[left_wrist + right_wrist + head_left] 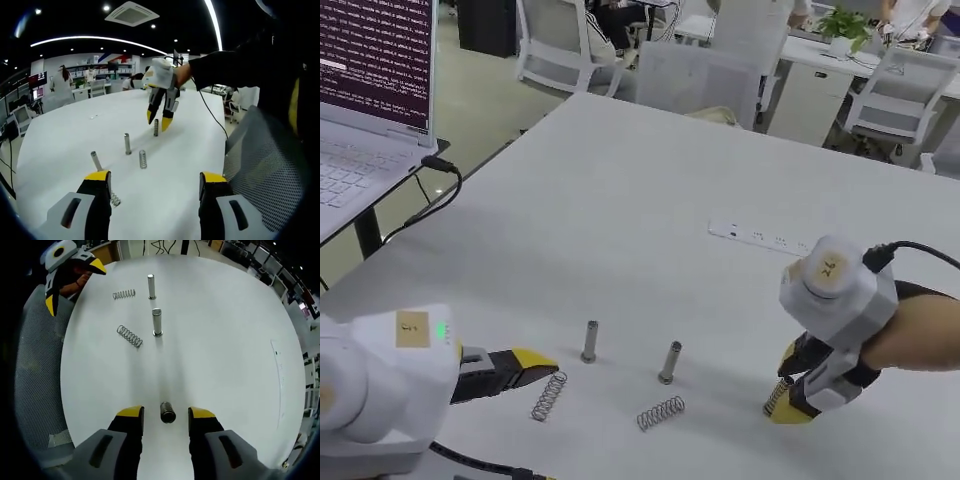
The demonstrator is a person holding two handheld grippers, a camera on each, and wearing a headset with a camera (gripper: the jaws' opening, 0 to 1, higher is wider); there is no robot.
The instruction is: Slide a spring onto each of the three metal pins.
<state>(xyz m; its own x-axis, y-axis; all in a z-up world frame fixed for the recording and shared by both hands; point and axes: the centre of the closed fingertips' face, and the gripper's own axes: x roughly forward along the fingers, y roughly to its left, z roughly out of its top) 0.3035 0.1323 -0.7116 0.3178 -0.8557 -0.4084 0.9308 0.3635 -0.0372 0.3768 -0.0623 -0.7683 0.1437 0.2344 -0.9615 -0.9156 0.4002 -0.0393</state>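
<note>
Two bare metal pins stand upright on the white table. A third pin wears a spring, and my right gripper is open around it without touching. One loose spring lies in front of the middle pin. Another loose spring lies just beside my left gripper, which is open with nothing between its fingers. In the left gripper view the right gripper hangs over the sprung pin.
An open laptop sits on a stand off the table's left edge, with a black cable trailing down. A white power strip lies at mid-right. Office chairs and desks stand behind the table.
</note>
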